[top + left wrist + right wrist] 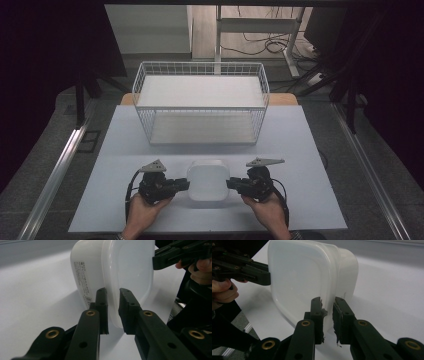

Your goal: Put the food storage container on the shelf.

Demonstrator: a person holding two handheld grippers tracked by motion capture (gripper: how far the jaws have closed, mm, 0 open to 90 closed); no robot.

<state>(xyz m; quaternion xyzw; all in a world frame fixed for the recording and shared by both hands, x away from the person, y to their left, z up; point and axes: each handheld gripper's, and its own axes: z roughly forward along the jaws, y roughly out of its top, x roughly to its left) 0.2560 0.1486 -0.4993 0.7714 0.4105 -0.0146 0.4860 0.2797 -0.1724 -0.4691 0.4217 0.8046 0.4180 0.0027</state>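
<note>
A white lidded box (208, 181) sits on the near middle of the pale worktop (310, 150), in front of a white wire basket (200, 102) that stands well apart toward the far edge. The left gripper (186, 184) meets the box from its left side, its fingers (102, 305) drawn narrow and clamped on the rim of the lid. The right gripper (230, 183) does the same from the right side, its fingers (316, 315) pinching the opposite rim.
</note>
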